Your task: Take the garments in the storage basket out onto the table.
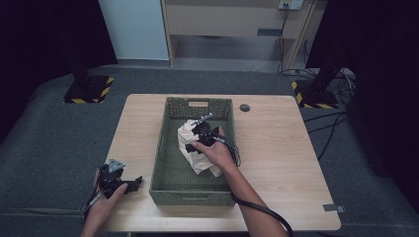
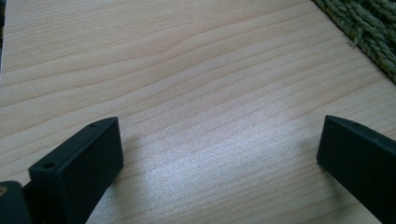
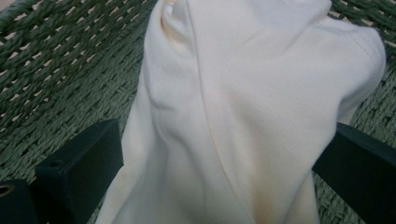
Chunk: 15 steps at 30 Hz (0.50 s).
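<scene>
A cream-white cloth (image 1: 190,149) lies bunched in a green woven basket (image 1: 159,148) at the middle of the wooden table (image 1: 276,163). My right gripper (image 1: 203,132) is down inside the basket on top of the cloth. In the right gripper view the cloth (image 3: 243,93) rises between the two jaws, which stand wide apart, and the right gripper (image 3: 219,154) is open with the basket weave (image 3: 60,70) behind. My left gripper (image 1: 129,184) rests on the table left of the basket's near corner. It is open (image 2: 219,154) over bare wood, with the basket's edge (image 2: 369,28) at the upper right.
A small dark round cap (image 1: 244,107) sits in the tabletop beyond the basket's far right corner. Black stands with yellow-striped bases (image 1: 89,89) stand on the grey floor at both far sides. Cables (image 1: 331,123) run along the floor at the right.
</scene>
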Each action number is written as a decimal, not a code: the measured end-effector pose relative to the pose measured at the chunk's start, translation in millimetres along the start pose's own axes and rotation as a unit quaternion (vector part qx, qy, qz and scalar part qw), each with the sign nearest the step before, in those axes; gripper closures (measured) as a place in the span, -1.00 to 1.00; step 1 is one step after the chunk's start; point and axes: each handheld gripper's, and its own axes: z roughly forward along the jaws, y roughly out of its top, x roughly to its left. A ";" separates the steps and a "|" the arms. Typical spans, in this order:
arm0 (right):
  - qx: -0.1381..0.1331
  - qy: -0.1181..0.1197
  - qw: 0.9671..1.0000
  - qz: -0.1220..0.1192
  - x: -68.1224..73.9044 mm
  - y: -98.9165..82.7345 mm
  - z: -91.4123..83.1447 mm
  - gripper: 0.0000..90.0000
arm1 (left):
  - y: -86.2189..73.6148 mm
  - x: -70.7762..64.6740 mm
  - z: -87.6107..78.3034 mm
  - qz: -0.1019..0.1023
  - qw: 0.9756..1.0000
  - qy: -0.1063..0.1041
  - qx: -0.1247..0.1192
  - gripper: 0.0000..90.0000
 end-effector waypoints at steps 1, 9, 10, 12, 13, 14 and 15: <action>0.000 0.001 1.000 0.002 -0.6 -0.6 1.2 -0.94 | 0.0 0.0 0.0 0.000 1.000 0.000 0.000 -1.00; 0.005 0.008 1.000 0.022 -4.8 -3.6 11.8 -0.93 | 0.0 0.0 0.0 0.000 1.000 0.000 0.000 -1.00; 0.006 0.010 1.000 0.024 -5.2 -3.5 12.9 -0.93 | 0.0 0.0 0.0 0.000 1.000 0.000 0.000 -1.00; 0.010 0.011 0.999 0.029 -6.7 -3.2 15.8 -0.92 | 0.0 0.0 0.0 0.000 1.000 0.000 0.000 -1.00; 0.011 0.012 0.999 0.031 -7.3 -3.0 17.1 -0.91 | 0.0 0.0 0.0 0.000 1.000 0.000 0.000 -1.00; 0.011 0.011 0.999 0.031 -7.6 -2.7 18.3 -0.91 | 0.0 0.0 0.0 0.000 1.000 0.000 0.000 -1.00; 0.015 0.010 0.999 0.030 -7.7 -2.5 19.9 -0.90 | 0.0 0.0 0.0 0.000 1.000 0.000 0.000 -1.00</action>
